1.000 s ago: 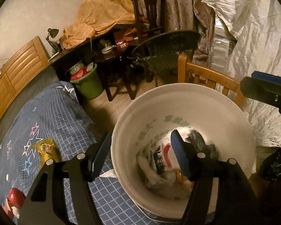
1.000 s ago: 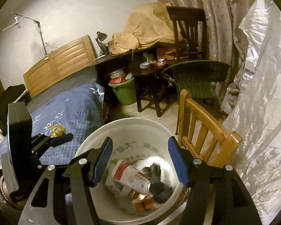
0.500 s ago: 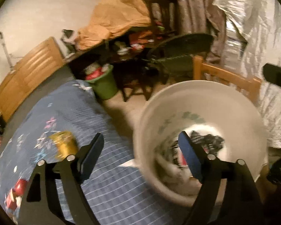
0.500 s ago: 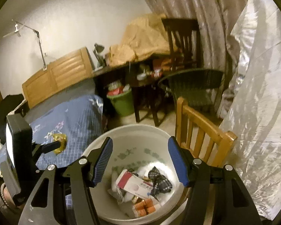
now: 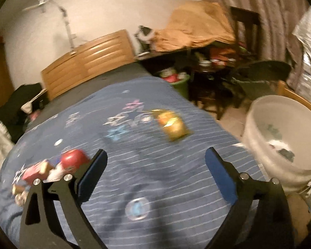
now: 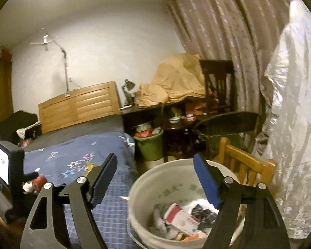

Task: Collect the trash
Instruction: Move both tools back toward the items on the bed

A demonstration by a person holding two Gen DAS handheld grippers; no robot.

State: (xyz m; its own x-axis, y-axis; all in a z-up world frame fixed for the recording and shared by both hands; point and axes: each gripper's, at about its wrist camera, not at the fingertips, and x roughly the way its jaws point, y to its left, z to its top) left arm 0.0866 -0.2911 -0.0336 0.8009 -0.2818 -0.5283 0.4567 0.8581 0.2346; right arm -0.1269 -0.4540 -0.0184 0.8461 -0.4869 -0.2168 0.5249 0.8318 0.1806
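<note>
A white bucket (image 6: 155,180) holds trash: a red and white carton (image 6: 180,217) and dark scraps. The same bucket (image 5: 257,128) stands at the right in the blurred left wrist view. On the blue starred bedspread (image 5: 155,186) lies a yellow snack wrapper (image 5: 173,124), with a red and white trash piece (image 5: 72,159) at the left. My left gripper (image 5: 156,173) hovers over the bedspread, jaws opening wide, nothing between them. My right gripper (image 6: 155,178) hangs above the bucket's near rim, jaws opening, empty. In the right wrist view the left gripper's body (image 6: 8,166) shows at the left.
A wooden chair (image 6: 246,164) stands just behind the bucket. A green bin (image 6: 150,145) full of rubbish sits by a dark desk (image 6: 155,108). A wicker chair (image 6: 228,124), curtains, a silver plastic sheet (image 6: 290,124) and a wooden headboard (image 6: 78,105) ring the room.
My left gripper has swung left from over the bucket to above the bedspread and opened wider. The right gripper has lifted its aim, widened, and the bucket sits lower in its view.
</note>
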